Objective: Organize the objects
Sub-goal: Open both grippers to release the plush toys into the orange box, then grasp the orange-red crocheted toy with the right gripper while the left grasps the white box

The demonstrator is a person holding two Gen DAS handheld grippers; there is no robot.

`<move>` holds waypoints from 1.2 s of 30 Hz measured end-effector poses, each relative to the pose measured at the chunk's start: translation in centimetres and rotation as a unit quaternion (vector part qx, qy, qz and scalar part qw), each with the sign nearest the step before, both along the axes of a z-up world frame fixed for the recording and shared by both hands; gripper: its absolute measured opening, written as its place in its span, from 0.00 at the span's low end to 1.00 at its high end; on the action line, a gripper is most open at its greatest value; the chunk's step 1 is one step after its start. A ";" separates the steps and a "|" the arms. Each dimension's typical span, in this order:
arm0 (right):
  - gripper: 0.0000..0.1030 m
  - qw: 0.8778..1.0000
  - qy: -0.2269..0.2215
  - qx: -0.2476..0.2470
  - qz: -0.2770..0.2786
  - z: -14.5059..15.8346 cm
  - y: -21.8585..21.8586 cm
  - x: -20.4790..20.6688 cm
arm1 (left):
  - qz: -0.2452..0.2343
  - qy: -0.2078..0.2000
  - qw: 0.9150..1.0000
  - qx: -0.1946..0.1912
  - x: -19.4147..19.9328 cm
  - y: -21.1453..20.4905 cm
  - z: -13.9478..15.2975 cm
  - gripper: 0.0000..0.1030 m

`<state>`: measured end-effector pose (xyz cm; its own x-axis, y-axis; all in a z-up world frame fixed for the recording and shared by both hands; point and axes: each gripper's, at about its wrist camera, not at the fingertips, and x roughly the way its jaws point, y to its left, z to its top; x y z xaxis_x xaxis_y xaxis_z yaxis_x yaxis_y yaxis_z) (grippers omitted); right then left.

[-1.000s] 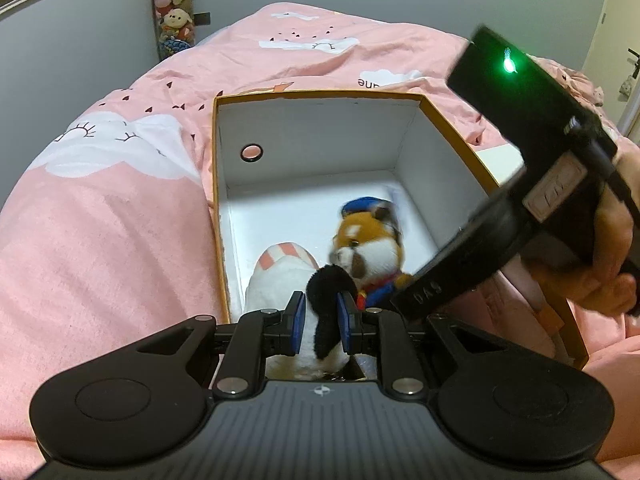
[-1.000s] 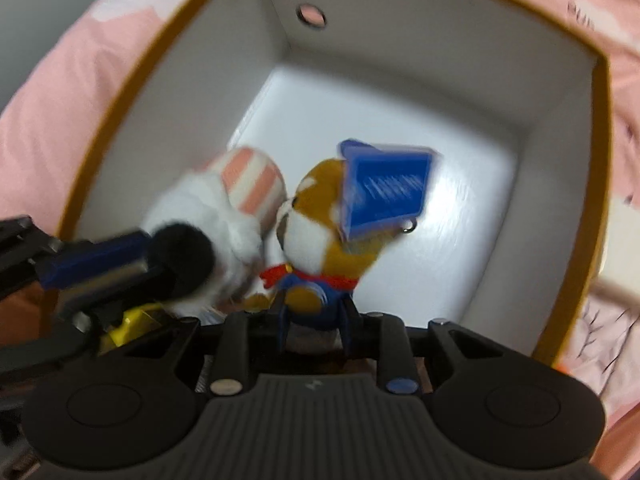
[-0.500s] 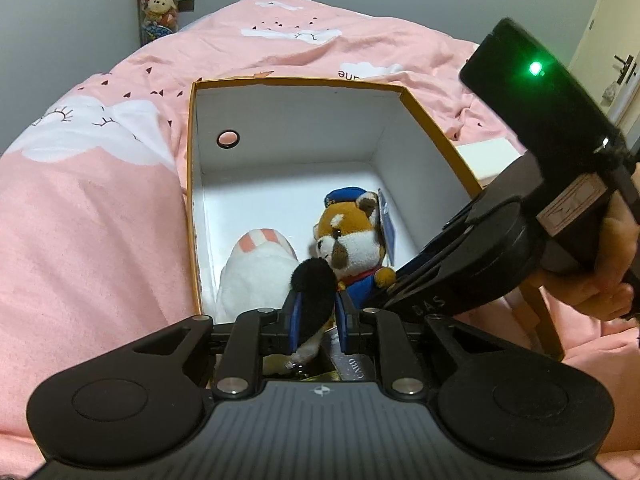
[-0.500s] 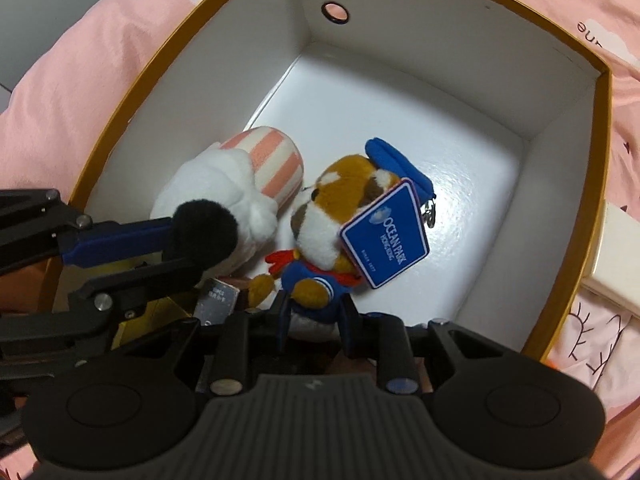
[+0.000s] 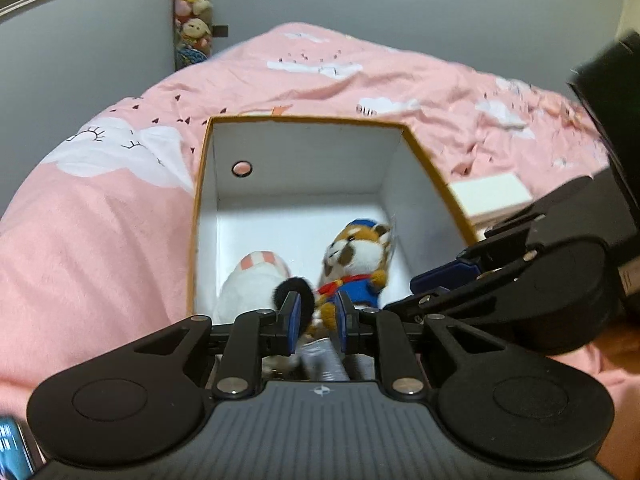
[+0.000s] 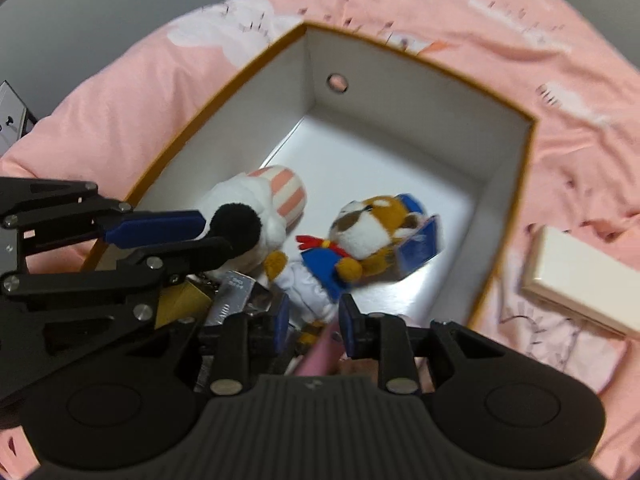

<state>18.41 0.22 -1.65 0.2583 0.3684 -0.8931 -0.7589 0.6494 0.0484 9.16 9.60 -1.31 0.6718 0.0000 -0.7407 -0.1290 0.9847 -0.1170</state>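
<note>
An open box (image 5: 430,168) with white walls and an orange rim sits on a pink bed (image 5: 100,240). Two soft toys lie inside it, close to the near end.

The white soft toy (image 6: 256,200) has a pink striped end and a round black tail (image 6: 236,222). The left gripper (image 6: 208,232) comes in from the left side and tips down into the box. Its fingers (image 6: 156,226) are closed tight on the black tail.

The fox toy (image 6: 360,236) in blue clothes lies on its side just beside the white one, with a blue tag (image 6: 418,248) at its head.

The right gripper (image 6: 312,322) points steeply down over the near end of the box. Its fingers are opening, and nothing is gripped between them.

A cream box (image 6: 580,280) lies on the bed, just outside the big box.
</note>
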 end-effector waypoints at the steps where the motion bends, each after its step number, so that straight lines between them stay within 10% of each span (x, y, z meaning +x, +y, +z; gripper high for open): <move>1: 0.29 1.000 -0.017 0.006 -0.001 0.4 -0.6 -0.5 | 0.004 -0.005 1.000 -0.004 -0.2 -0.3 0.2 0.19; 11: 0.47 0.983 -0.112 0.094 -0.108 2.7 -7.4 -3.7 | -0.018 -0.045 0.999 -0.014 -0.9 -3.8 1.6 0.31; 20: 0.58 0.940 -0.202 0.146 -0.232 1.5 -14.0 -5.8 | -0.049 -0.049 0.997 0.031 0.0 -7.1 1.3 0.36; 36: 0.53 0.932 -0.163 0.143 -0.289 -3.1 -16.9 -2.0 | -0.145 -0.058 0.986 0.051 3.3 -11.5 0.5 0.36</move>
